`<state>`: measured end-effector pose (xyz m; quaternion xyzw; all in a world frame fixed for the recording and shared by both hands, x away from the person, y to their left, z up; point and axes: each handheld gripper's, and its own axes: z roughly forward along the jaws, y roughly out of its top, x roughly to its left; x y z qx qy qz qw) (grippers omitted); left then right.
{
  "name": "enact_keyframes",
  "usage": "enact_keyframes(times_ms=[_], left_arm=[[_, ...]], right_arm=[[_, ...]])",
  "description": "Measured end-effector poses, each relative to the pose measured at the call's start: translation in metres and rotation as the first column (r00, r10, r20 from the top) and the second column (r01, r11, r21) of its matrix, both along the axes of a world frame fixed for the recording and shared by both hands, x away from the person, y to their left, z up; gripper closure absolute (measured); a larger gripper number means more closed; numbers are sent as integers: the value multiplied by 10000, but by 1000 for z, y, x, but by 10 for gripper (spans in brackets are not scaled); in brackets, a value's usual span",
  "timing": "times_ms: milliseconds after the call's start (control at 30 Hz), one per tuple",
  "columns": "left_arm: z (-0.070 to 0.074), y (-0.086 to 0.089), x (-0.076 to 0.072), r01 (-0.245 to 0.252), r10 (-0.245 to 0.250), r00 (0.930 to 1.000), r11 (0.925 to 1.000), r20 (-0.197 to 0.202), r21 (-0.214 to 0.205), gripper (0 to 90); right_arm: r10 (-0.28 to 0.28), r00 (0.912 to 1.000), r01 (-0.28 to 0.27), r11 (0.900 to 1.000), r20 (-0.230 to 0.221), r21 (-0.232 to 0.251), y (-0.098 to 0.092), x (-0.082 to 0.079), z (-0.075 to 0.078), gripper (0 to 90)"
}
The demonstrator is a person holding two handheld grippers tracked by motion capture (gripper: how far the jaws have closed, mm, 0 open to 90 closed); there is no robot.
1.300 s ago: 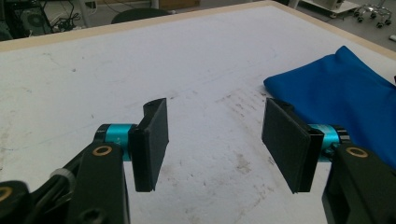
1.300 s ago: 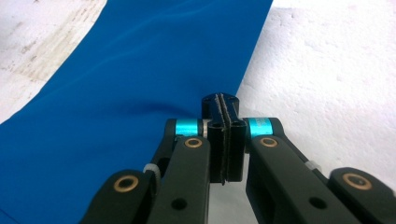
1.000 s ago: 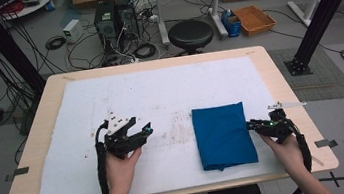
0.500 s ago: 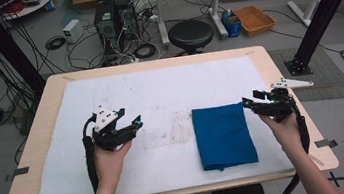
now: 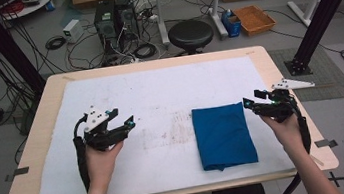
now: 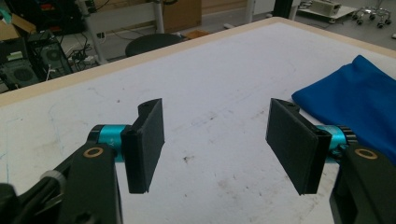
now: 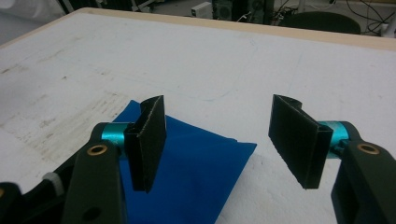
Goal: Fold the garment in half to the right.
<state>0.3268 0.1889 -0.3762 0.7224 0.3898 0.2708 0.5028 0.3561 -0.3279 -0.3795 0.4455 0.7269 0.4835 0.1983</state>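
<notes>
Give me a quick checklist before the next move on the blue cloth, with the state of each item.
1. Blue cloth lies folded flat on the white mat: ok.
2. Left gripper open, nothing between its jaws: ok.
3. Right gripper has just opened and is free of the cloth: ok.
4. Cloth lies wholly on the mat: ok.
5. Mat around the cloth free of other things: ok.
6. Cloth's layers line up underneath: cannot tell.

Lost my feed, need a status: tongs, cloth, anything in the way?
Left tongs open, nothing between. Right tongs just opened, off the blue cloth. Cloth folded flat on the white mat. Nothing in the way.
</notes>
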Motion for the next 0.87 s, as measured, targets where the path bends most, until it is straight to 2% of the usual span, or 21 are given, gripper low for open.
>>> enact_keyframes(times_ms=[867], left_arm=[[1, 1, -2, 10, -12, 9999, 9999, 135, 140, 371]], right_arm=[[-296, 9994, 297, 9996, -187, 27, -11, 2, -7, 343]])
